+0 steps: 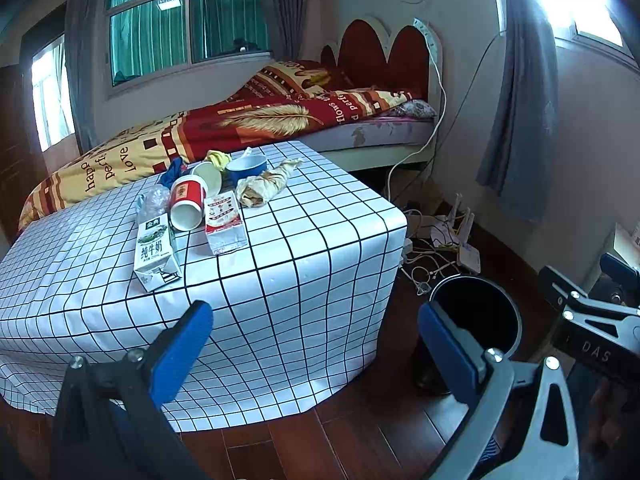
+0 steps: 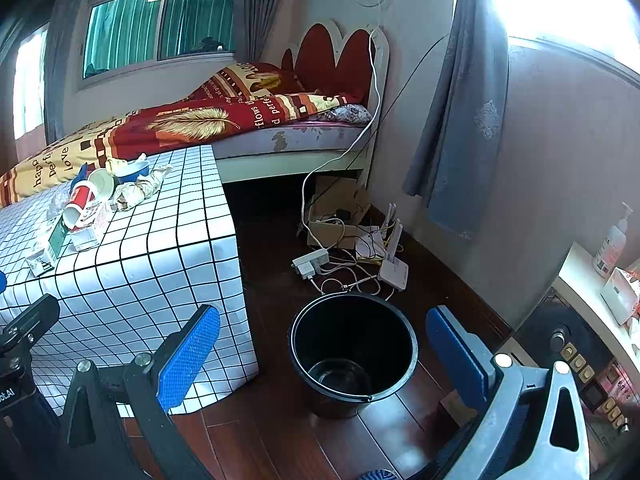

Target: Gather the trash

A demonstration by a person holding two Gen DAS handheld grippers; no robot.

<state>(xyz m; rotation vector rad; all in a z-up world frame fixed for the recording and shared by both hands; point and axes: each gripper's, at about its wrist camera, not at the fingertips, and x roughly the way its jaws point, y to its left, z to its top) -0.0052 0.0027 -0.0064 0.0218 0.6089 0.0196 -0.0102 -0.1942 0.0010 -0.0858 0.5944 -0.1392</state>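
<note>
**Light, crushable trash on the table, empty bin on the floor**

In the left wrist view the trash sits in a tight cluster at centre left of the frame, on the checked tablecloth [image 1: 280, 240]. Furthest left is a green milk carton [image 1: 154, 252] lying on its side, with a crumpled clear plastic bottle [image 1: 154, 200] just behind it. Both look empty and light; the carton should give under pressure, so the flat sides seem the best hold, and the bottle is probably slippery and springy.

Next comes a red paper cup [image 1: 188, 204] tipped over, mouth toward the camera, with a second cup [image 1: 210, 178] behind. These are thin-walled; pinching across the rim would likely hold without slipping. Touching the red cup on its right is a red-and-white carton [image 1: 224, 220], again best taken across its faces. Right of that lies a wad of crumpled paper [image 1: 266, 184], soft and easy to grab anywhere. A blue bowl [image 1: 246, 168] stands behind and may be breakable.

The black bin [image 2: 352, 344] stands at lower centre of the right wrist view, beside the table, with nothing visible inside.

The left gripper [image 1: 316, 340] and the right gripper [image 2: 324, 348] are both spread wide, holding nothing.
</note>
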